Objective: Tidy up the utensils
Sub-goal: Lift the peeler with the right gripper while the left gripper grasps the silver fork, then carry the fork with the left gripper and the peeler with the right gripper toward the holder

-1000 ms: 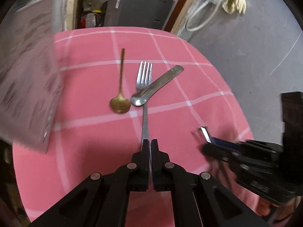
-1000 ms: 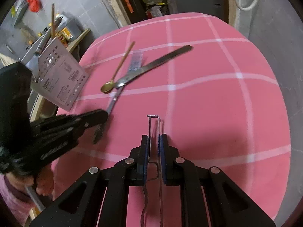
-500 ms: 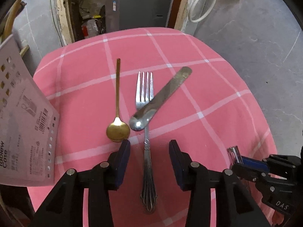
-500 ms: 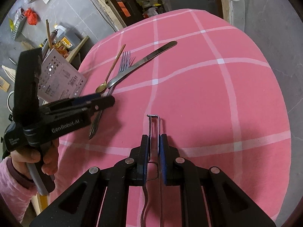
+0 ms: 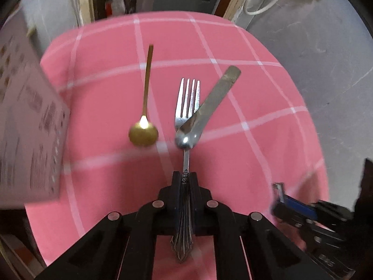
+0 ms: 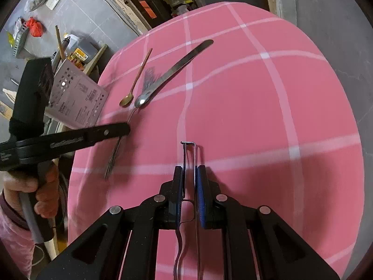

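On the pink checked tablecloth (image 5: 256, 98) lies a silver fork (image 5: 187, 98), its handle pointing toward me. My left gripper (image 5: 184, 179) is shut on that handle, pads pressing both sides. A silver spoon (image 5: 205, 112) lies slantwise over the fork's neck. To its left is a gold spoon (image 5: 143, 133). In the right wrist view my right gripper (image 6: 190, 170) is shut on a thin wire-framed metal utensil (image 6: 188, 154) above the cloth. There, the left gripper (image 6: 126, 129) covers the fork (image 6: 112, 161), near the gold spoon (image 6: 135, 84) and silver spoon (image 6: 172, 70).
A white perforated holder (image 6: 79, 98) with a printed label stands off the table's left edge, also blurred in the left wrist view as the holder (image 5: 28, 128). A hand (image 6: 44, 196) grips the left tool. The cloth's right half (image 6: 256, 116) is bare; grey floor and clutter lie beyond.
The left jaws went from shut at the fork's handle tip, to open astride the handle, to shut on it now. The right gripper drifted slightly, still holding its metal utensil.
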`<state>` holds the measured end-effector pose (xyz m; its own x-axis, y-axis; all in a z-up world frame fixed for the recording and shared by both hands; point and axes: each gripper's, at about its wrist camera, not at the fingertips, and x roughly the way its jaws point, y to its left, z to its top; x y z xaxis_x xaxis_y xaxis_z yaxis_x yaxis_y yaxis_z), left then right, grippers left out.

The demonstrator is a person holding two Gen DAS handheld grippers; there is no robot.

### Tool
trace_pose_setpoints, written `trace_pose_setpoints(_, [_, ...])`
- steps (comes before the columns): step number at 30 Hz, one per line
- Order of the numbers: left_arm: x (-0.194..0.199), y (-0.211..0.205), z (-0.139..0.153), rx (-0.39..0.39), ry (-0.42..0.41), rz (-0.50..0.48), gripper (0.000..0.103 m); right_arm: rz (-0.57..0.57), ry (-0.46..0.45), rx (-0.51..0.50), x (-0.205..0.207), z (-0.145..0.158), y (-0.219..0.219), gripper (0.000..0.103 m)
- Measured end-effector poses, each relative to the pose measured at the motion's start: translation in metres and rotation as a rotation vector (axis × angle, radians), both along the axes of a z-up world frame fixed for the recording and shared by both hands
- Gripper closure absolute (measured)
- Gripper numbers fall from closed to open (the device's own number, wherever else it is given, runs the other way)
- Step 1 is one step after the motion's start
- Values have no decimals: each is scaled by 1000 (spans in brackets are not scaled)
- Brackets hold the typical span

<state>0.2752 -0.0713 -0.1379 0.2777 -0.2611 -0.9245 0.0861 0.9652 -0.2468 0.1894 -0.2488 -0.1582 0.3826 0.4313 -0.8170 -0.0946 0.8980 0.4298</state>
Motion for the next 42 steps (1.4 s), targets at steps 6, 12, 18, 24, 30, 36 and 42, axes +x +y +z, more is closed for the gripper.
trace_pose_setpoints(6, [-44, 4, 0, -63, 81, -20, 96, 7, 27, 16, -18, -5, -4, 92])
trace_pose_setpoints(12, [-74, 3, 0, -66, 122, -72, 96, 27, 34, -8, -19, -6, 0, 92])
trace_pose_setpoints(18, [-62, -6, 1, -2, 115, -93, 96, 53, 41, -78, -11, -2, 10, 91])
trace_pose_setpoints(24, [-42, -11, 0, 20, 140, -103, 95, 72, 41, -100, -8, 3, 18, 79])
trace_pose_setpoints(30, [-26, -11, -9, 10, 205, -82, 95, 107, 34, -173, -9, 7, 30, 73])
trace_pose_setpoints(36, [-30, -16, -7, 38, 162, -114, 98, 76, 18, -235, -12, 9, 28, 92])
trace_pose_setpoints(42, [-58, -8, 5, -78, 47, -92, 98, -13, -12, -37, -26, 18, -5, 92])
